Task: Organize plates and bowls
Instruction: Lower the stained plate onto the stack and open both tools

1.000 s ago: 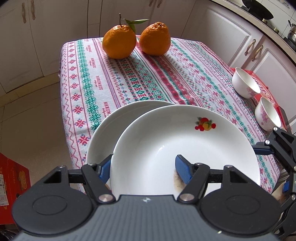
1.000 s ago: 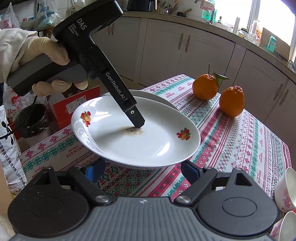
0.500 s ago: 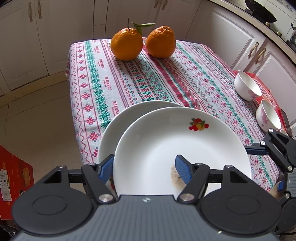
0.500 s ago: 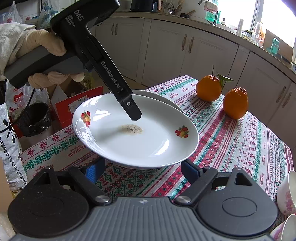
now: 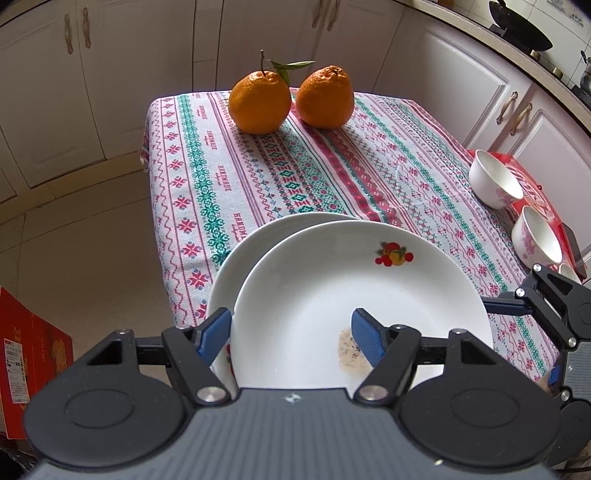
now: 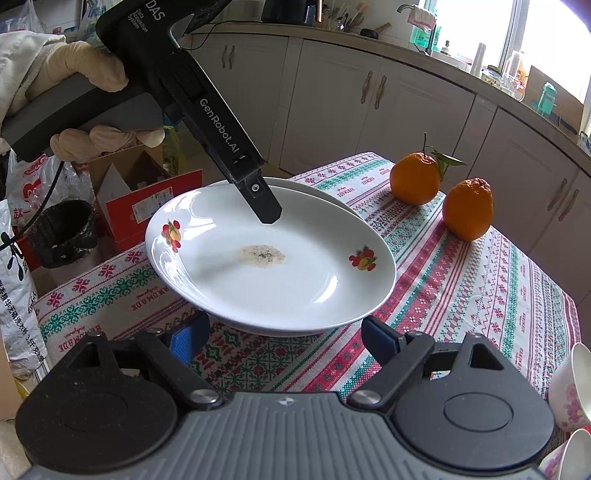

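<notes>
The top plate (image 6: 295,280) lies stacked on another plate (image 5: 251,258) at the counter (image 5: 332,173) corner. The left tool (image 5: 291,332) hangs wide open above it, empty. The right tool (image 6: 284,339) is open beside its rim, empty.

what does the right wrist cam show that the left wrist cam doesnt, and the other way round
Only the right wrist view: the gloved hand holding the left gripper above the top plate, plus a black bin and the window.

Only the left wrist view: the wok on the counter and the right gripper from the side.

Both: the two stacked plates with a brown stain, two oranges, bowls, patterned tablecloth.
</notes>
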`<state>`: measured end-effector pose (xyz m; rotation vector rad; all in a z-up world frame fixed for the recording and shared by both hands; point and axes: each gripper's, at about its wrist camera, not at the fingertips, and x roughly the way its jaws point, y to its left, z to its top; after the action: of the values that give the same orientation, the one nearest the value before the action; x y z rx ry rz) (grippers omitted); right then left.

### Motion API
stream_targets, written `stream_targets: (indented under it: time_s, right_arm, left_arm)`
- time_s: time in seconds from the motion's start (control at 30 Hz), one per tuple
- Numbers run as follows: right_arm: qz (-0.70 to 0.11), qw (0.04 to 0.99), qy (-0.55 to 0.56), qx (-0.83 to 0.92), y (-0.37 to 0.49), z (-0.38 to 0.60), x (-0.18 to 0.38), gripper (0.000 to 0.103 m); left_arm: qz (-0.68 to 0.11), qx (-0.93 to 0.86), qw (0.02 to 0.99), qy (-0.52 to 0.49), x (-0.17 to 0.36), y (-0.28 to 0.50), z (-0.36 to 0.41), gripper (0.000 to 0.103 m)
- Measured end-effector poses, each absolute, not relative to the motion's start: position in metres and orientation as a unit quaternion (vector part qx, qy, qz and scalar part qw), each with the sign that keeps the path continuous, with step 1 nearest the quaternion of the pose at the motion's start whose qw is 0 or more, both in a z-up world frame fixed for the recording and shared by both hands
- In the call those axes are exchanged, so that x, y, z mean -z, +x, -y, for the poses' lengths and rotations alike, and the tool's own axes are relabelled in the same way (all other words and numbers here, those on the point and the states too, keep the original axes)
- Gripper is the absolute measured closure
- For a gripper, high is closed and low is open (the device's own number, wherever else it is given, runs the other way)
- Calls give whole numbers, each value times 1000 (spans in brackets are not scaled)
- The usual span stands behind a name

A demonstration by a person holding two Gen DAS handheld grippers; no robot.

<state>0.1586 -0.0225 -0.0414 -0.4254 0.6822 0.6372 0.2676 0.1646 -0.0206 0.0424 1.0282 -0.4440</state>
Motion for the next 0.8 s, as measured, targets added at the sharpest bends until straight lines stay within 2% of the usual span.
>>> stream_targets:
  time_s: [0.47, 0.6, 0.8]
  right_arm:
    - [-321, 872, -207, -305, 155, 26, 36, 11]
    - [-320, 871, -211, -308, 158, 22, 37, 11]
    - [-318, 872, -205, -312, 155, 25, 36, 11]
  left_arm:
    - [-477, 206, 854, 21, 16, 267, -163, 30]
    - [-473, 202, 857, 27, 18, 267, -161, 24]
    - [-465, 193, 863, 29, 16, 269, -166, 22]
